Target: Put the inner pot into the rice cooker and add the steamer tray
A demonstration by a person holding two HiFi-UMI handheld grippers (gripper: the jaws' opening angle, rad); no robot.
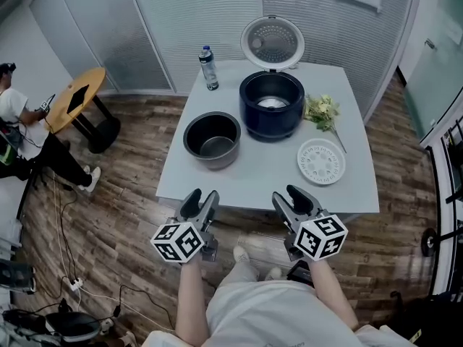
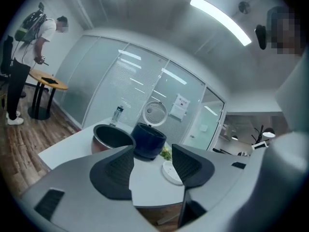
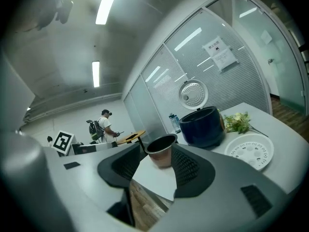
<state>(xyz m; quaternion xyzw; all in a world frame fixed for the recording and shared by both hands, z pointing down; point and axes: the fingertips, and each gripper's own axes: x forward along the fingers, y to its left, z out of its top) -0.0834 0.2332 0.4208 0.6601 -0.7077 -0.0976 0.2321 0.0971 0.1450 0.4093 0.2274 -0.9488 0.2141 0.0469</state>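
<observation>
The dark blue rice cooker (image 1: 271, 107) stands at the back of the white table (image 1: 253, 176) with its round lid (image 1: 273, 42) raised. The empty inner pot (image 1: 212, 139) sits to its left, and the white perforated steamer tray (image 1: 321, 161) lies to its right. My left gripper (image 1: 200, 203) and right gripper (image 1: 294, 200) hover in front of the table's near edge, both open and holding nothing. The left gripper view shows the pot (image 2: 112, 138), cooker (image 2: 148, 140) and tray (image 2: 171, 172) beyond open jaws. The right gripper view shows the pot (image 3: 161, 150), cooker (image 3: 203, 126) and tray (image 3: 250, 150).
A water bottle (image 1: 209, 68) stands at the table's back left corner. A bunch of greens (image 1: 323, 111) lies right of the cooker. A small round wooden table (image 1: 74, 100) and a seated person (image 1: 14, 114) are off to the left. Cables trail on the wooden floor.
</observation>
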